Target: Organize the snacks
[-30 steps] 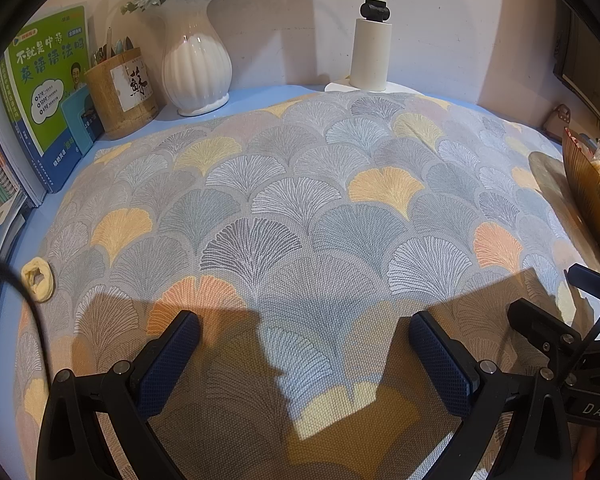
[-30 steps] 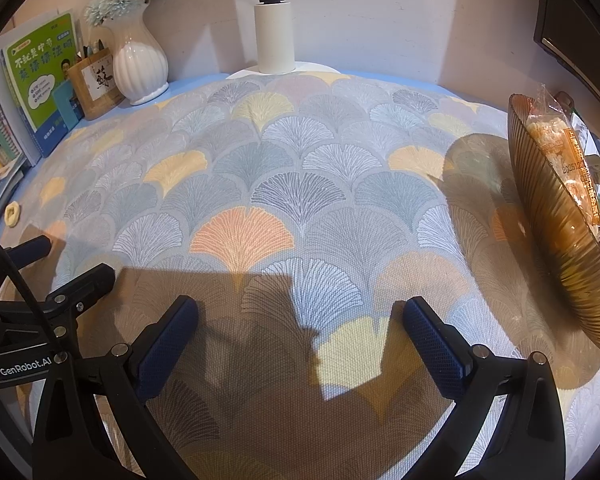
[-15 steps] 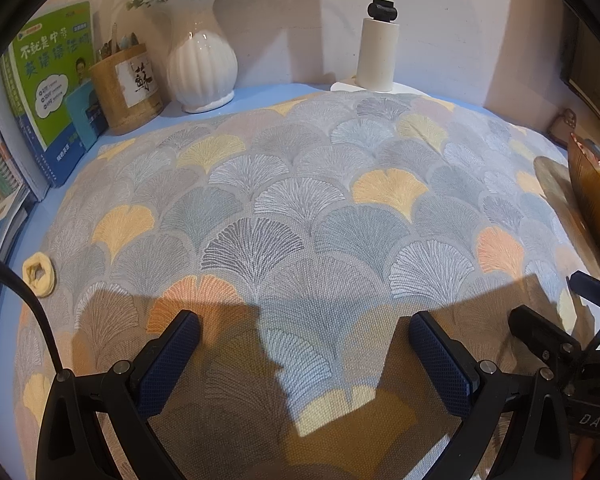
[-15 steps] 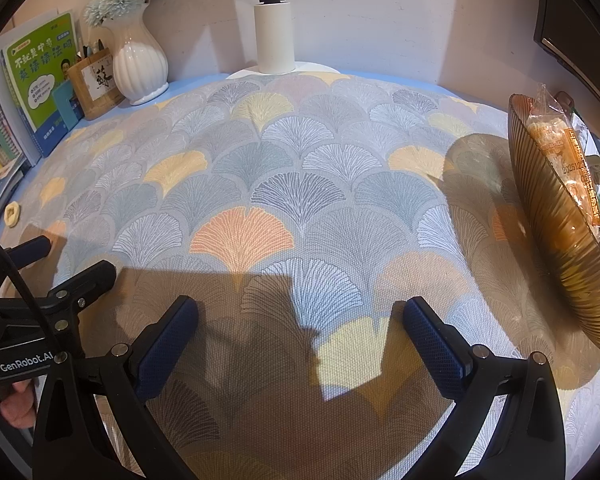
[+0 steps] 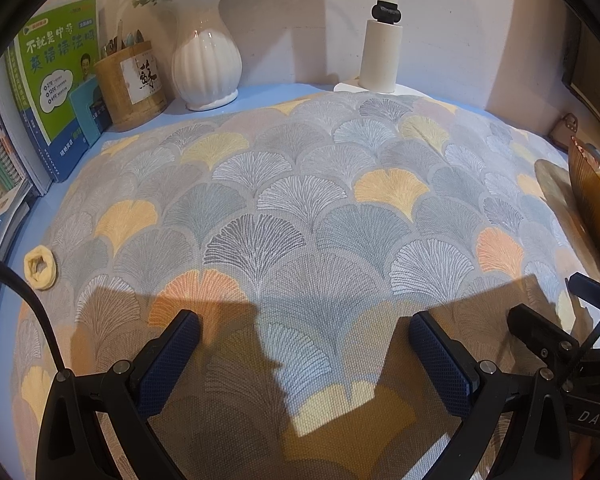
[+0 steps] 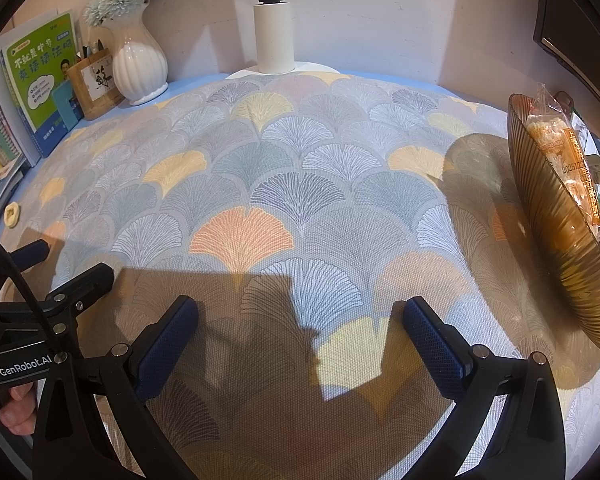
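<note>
An amber ribbed glass bowl stands at the right edge of the table and holds several wrapped snack packets. It also shows at the right edge of the left wrist view. My left gripper is open and empty, low over the fan-patterned tablecloth. My right gripper is open and empty over the same cloth, left of the bowl. The left gripper also shows at the left of the right wrist view.
At the back stand a white vase with flowers, a wooden pen holder, a white lamp post and books at the left. A small cream ring lies on the blue table edge at the left.
The left gripper has shifted a little left and back, so the vase and books sit further right in its view. The right gripper has hardly moved. Both stay open.
</note>
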Available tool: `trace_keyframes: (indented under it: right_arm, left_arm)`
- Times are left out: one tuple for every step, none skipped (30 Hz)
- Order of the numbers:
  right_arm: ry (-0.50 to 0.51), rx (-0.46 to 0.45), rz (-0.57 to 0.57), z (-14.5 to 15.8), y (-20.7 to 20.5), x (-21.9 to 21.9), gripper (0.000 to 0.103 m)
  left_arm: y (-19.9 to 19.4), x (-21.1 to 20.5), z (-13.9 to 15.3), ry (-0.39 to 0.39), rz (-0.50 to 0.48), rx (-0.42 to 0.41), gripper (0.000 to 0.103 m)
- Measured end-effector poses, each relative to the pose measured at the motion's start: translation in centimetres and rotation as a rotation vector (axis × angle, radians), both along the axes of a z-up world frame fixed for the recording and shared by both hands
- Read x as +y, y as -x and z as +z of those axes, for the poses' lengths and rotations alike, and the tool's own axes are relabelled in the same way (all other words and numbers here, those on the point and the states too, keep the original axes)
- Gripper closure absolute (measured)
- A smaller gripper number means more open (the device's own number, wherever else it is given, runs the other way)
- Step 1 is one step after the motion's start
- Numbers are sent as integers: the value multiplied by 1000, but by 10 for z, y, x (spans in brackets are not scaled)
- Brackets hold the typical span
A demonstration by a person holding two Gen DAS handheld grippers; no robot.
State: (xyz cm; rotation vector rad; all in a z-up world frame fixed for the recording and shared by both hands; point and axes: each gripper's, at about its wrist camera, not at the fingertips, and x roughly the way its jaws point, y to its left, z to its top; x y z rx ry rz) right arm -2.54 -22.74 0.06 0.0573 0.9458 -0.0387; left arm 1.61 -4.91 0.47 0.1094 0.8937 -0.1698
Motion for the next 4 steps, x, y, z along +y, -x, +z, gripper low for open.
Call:
trace_keyframes:
  right_arm:
    - [0, 0, 0, 0, 0, 0, 0]
    - [0, 0, 0, 0, 0, 0, 0]
    - [0, 0, 1, 0, 0, 0, 0]
    - [1, 0, 0, 0, -1, 0, 0]
  left_arm:
    - [0, 0, 0, 1, -1, -2, 0]
    - [0, 0, 0, 2, -1, -2, 0]
    - [0, 0, 0, 0, 0, -2, 0]
    - [0, 0, 0, 0, -1, -1, 0]
